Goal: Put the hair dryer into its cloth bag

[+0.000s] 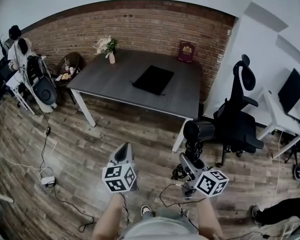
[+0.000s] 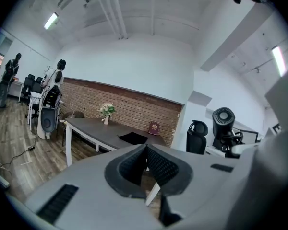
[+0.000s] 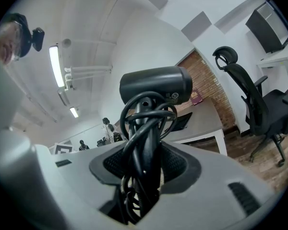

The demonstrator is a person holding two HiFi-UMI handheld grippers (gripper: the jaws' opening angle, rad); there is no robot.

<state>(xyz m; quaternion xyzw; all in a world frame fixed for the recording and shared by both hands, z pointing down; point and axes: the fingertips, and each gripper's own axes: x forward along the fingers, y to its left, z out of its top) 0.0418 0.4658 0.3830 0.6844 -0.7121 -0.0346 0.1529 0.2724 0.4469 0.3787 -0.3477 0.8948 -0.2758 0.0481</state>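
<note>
Left gripper [image 1: 122,155]: nearest the person, low in the head view. Its jaws are pressed together with nothing between them.
Right gripper [image 1: 191,162]: beside the left one, jaws clamped on the hair dryer's handle.
Hair dryer [image 1: 197,132]: black, standing upright in the right gripper above the wooden floor, barrel on top. Its cord [image 3: 144,128] is looped around the handle and pinched in the same grip.
Counter [image 1: 110,76]: a dark grey table further off, well apart from both grippers, set against a brick wall.
Cloth bag [image 1: 153,79]: black, lying flat near the middle of the counter. Whether its mouth is open cannot be told from here.
Progress: an early stage, judging by the layout. The dryer is picked up and its cord bundled. Bringing it to the counter, opening the bag and sliding it in are not yet done.
Count: two grippers, one hair dryer, one cloth bag, one counter, one flower vase [image 1: 110,48].
</note>
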